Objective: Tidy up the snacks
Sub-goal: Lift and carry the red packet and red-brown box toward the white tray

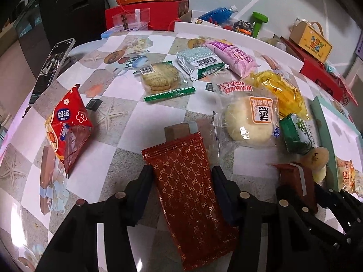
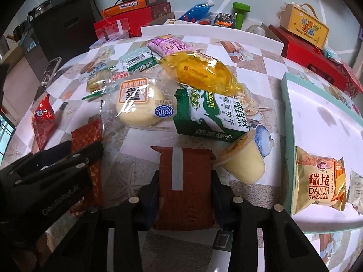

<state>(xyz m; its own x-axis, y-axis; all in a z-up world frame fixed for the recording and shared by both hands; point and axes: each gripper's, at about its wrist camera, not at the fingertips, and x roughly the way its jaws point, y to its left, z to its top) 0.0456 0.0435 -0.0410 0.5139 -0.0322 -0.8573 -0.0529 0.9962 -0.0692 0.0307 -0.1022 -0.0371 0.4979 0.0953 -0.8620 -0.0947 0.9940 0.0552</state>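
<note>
Behind gripped brown packet (image 2: 185,181): pudding cup (image 2: 244,162), green biscuit bag (image 2: 209,113) crowding.

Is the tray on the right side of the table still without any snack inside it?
No, the tray already holds a Swiss roll packet in the right wrist view.

black plastic tongs (image 1: 182,181) with dark blue pads, round pale rivets, faint embossed lettering.

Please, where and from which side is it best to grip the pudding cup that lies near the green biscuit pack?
Grip the pudding cup across its round body, probably from above. It lies tipped on its side, lid toward the biscuit pack, and its wider rim should stop it from slipping through the tongs.
</note>
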